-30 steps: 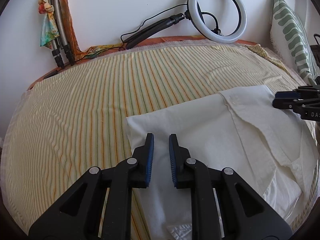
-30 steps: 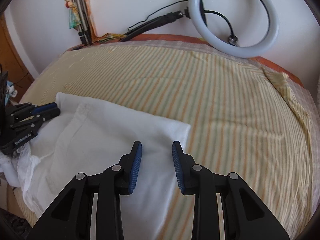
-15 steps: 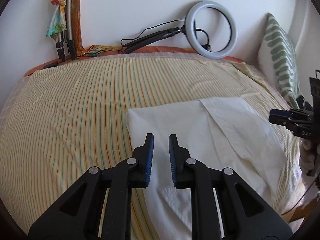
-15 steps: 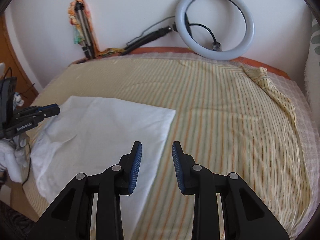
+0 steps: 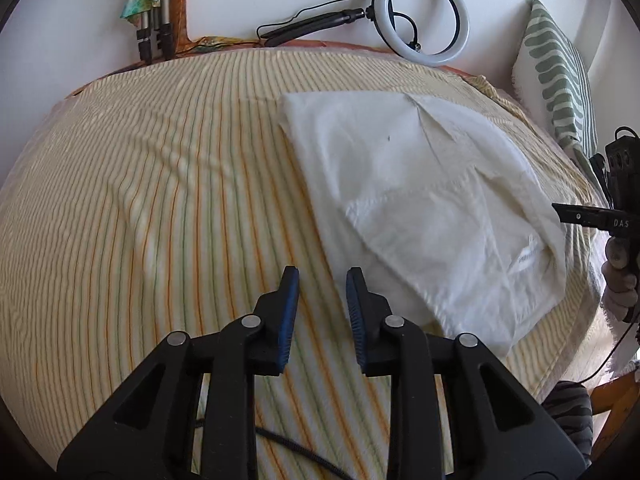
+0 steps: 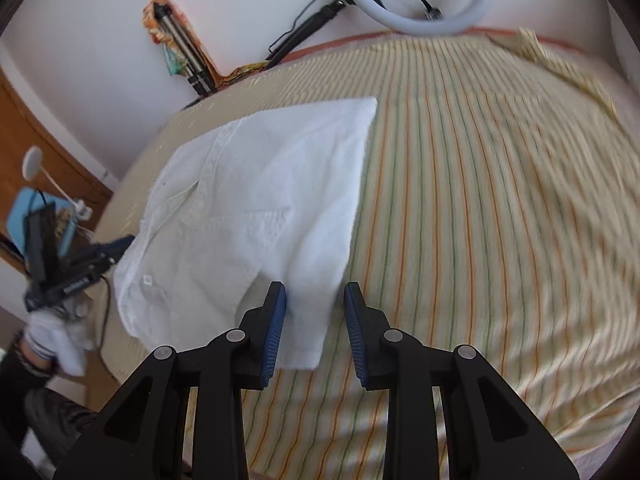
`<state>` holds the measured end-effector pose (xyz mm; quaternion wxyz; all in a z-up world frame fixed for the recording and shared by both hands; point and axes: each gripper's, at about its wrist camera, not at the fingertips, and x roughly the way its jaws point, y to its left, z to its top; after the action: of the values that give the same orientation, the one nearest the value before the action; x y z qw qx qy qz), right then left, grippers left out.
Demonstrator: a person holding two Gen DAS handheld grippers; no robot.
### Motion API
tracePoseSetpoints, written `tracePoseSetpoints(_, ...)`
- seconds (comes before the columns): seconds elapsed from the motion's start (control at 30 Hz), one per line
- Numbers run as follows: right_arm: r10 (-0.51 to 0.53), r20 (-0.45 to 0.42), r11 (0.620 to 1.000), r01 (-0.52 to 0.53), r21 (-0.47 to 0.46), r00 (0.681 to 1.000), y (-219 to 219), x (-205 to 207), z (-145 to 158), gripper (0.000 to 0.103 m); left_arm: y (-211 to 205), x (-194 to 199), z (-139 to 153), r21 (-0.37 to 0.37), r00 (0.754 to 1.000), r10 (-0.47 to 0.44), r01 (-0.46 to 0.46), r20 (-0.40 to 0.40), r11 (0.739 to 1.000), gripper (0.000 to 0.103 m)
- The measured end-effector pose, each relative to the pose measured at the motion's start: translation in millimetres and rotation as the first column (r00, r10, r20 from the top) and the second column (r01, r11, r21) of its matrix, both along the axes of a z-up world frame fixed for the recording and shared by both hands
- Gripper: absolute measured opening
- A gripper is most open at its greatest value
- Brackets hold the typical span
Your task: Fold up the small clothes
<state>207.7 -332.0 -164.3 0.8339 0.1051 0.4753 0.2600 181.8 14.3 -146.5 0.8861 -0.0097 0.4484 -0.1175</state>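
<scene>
The white shirt [image 5: 420, 200] lies on the striped bedsheet [image 5: 160, 200] as a fairly compact, roughly rectangular bundle, its layers already doubled over one another, so I judge most of the folding done. What may remain is one more fold or some tidying: the near edge looks loose and rumpled. My left hand-held gripper [image 5: 322, 280] hangs over bare sheet just beside the shirt, its jaws opening with nothing between them. My right hand-held gripper [image 6: 315, 292] is parted over the shirt's near corner, its blue pads not pressing on the cloth.
</scene>
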Motion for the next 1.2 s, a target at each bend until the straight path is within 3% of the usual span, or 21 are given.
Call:
tracePoseSetpoints(0.13, 0.024, 0.014, 0.999, -0.024, -0.028, 1.0, -0.7, -7.8, 7.3, 0.029, 13.3, -7.5, 3.9, -0.045, 0.999, 0.025, -0.026, -0.027, 0.999, 0.024)
tracePoseSetpoints(0.2, 0.023, 0.02, 0.999, -0.024, 0.046, 1.0, -10.4, -10.8, 11.5, 0.029, 28.1, -11.0, 9.0, -0.099, 0.997, 0.066, -0.069, -0.027, 0.993, 0.027)
tracePoseSetpoints(0.3, -0.015, 0.009, 0.983, 0.013, 0.182, 1.0, -32.4, -6.7, 16.4, 0.039, 45.4, -10.5, 16.1, -0.197, 0.993, 0.11, -0.114, -0.032, 0.974, 0.039)
tracePoseSetpoints(0.4, -0.065, -0.011, 0.974, 0.066, 0.217, 0.998, -45.4, 7.1, 15.3, 0.039, 55.0, -0.2, 19.6, -0.299, 0.99, 0.121, -0.135, -0.065, 0.945, 0.046)
tracePoseSetpoints(0.63, -0.116, -0.091, 0.944, 0.139, 0.298, 0.989, -53.0, 36.7, -3.8, 0.042, 45.7, 39.3, 6.0, -0.4, 0.98, 0.109, -0.168, -0.167, 0.901, 0.049)
tracePoseSetpoints(1.03, -0.06, -0.134, 0.938, 0.102, 0.33, 0.989, -30.0, 58.3, -17.6, 0.039, 12.9, 77.1, -8.6, -0.423, 0.979, 0.054, -0.134, -0.196, 0.896, 0.044)
tracePoseSetpoints(1.2, -0.034, -0.135, 0.946, 0.075, 0.315, 0.99, -16.0, 63.1, -19.0, 0.032, 3.2, 79.9, -6.8, -0.372, 0.982, 0.062, -0.125, -0.178, 0.92, 0.037)
